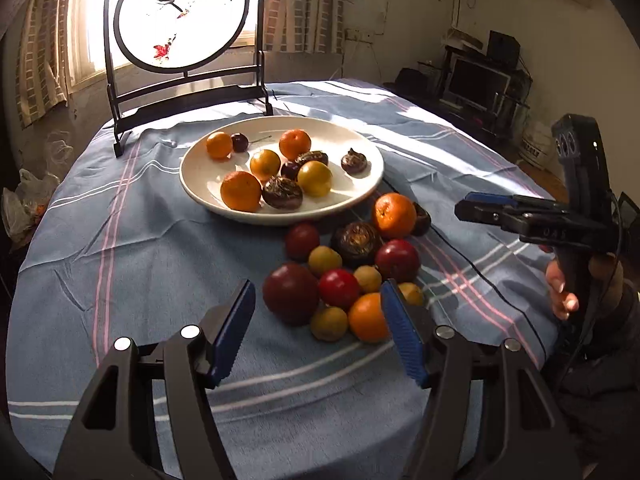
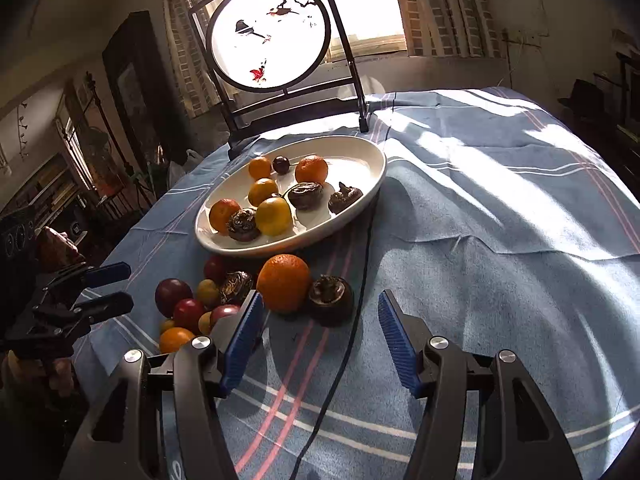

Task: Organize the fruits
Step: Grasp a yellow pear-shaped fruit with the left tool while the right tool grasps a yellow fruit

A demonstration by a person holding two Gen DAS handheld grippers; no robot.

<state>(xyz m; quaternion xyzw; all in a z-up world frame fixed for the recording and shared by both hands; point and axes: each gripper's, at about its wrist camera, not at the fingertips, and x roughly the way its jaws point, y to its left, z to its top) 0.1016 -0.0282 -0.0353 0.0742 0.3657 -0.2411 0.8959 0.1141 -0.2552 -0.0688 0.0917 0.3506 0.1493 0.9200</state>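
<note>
On the bench, draped in a blue cloth with pink and white stripes (image 1: 132,264), a wide white ceramic plate (image 1: 192,184) holds oranges, yellow fruits, small dark plums and brown wrinkled fruits. Just in front of the plate lies a loose heap of red, yellow, orange and brown fruits (image 1: 352,276), touching one another on the cloth. The left tongs (image 1: 318,332) hang low at the near edge of the heap, blue pads apart with nothing between them. The right tongs (image 2: 320,344) hover over bare cloth beside a large orange (image 2: 284,282), jaws likewise apart and empty. A round painted screen in a dark frame (image 1: 182,16) stands behind the plate.
</note>
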